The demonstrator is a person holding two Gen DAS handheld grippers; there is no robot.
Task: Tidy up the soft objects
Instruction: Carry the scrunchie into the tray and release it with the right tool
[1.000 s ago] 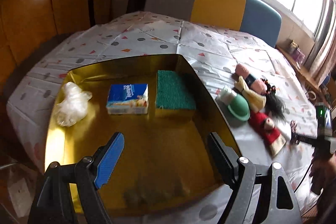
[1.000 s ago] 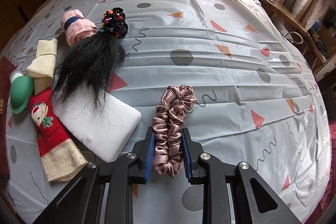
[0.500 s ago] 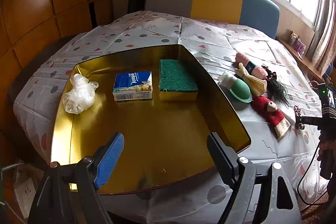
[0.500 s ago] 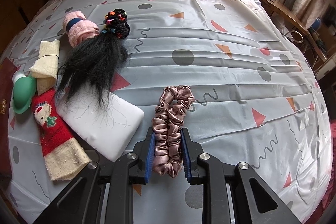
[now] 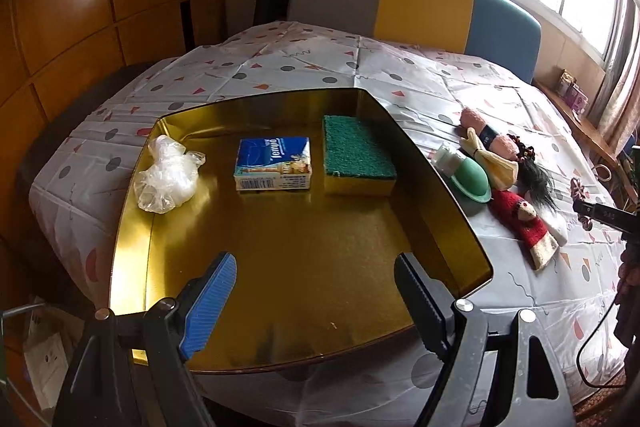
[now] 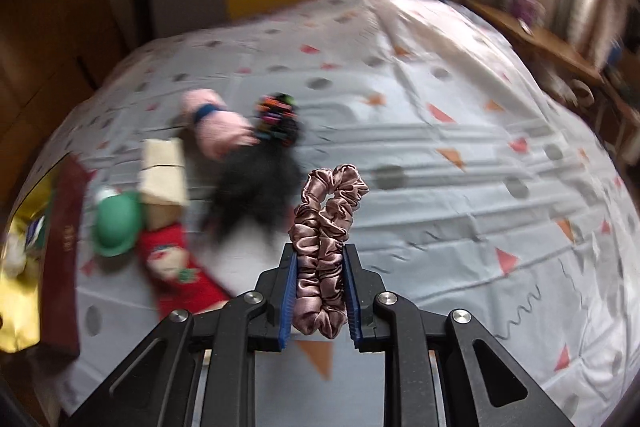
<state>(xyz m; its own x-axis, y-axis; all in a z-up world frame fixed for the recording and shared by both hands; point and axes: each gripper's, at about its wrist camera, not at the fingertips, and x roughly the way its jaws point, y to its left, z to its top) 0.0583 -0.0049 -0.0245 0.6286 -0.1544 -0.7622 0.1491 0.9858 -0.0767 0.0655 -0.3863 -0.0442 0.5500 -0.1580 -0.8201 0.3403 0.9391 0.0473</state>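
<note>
Scrunchie [image 6: 326, 247] was off the tablecloth [image 6: 460, 187], clamped between the right gripper [image 6: 320, 291] jaws and hanging in the air; half a second earlier it lay flat on the cloth in the same grip. Right view had tilted up and blurred. Left gripper [image 5: 316, 291] stayed spread wide with nothing held, pulled back further so the whole gold tray [image 5: 300, 247] showed. Plastic bag [image 5: 168, 179], tissue pack [image 5: 274, 163] and sponge [image 5: 358, 155] inside hadn't moved.

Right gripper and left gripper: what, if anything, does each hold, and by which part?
The right gripper pinches the pink scrunchie across its lower half; the left gripper holds nothing.
</note>
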